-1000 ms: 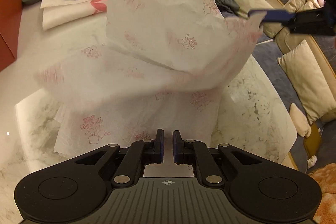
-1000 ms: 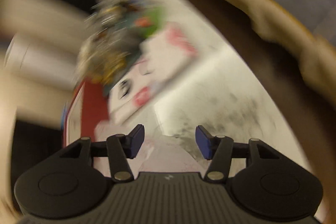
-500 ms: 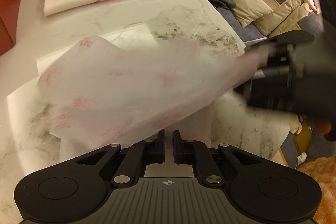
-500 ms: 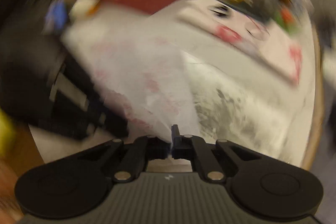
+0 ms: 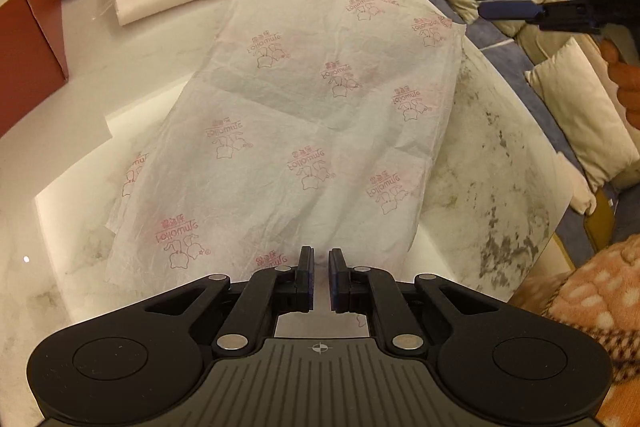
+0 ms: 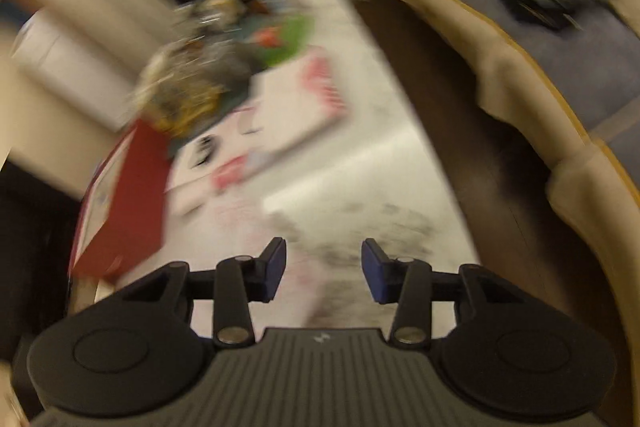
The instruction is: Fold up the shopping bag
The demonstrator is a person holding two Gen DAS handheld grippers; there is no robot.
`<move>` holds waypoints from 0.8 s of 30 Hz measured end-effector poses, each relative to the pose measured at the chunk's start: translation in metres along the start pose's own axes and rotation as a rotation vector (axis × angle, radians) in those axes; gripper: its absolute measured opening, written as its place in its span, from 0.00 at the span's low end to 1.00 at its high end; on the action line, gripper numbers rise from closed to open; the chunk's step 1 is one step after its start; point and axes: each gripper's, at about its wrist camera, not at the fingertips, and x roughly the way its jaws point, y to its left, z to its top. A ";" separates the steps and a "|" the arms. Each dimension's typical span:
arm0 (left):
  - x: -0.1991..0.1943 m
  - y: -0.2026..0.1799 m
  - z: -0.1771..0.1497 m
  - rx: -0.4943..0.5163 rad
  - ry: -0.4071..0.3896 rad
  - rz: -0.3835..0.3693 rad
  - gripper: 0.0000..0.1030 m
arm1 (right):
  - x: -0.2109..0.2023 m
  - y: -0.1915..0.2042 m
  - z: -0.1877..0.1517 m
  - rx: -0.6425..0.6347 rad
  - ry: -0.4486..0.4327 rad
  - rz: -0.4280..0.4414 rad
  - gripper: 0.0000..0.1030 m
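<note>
Fabric of the shopping bag looks thin and floppy, best pinched at corners; left gripper nips its near edge, right gripper gapes empty.

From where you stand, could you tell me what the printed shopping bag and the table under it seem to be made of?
The shopping bag looks like thin non-woven fabric, though it could be tissue-like paper: matte, slightly see-through, softly creased, with pink printed logos. The table looks like polished marble or a marble-look slab: white with grey veining and speckles, and glossy enough to reflect light.
</note>
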 end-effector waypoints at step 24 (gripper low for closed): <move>-0.075 0.083 -0.110 -0.641 -0.232 0.048 0.08 | 0.099 0.223 -0.117 -0.872 0.310 0.183 0.58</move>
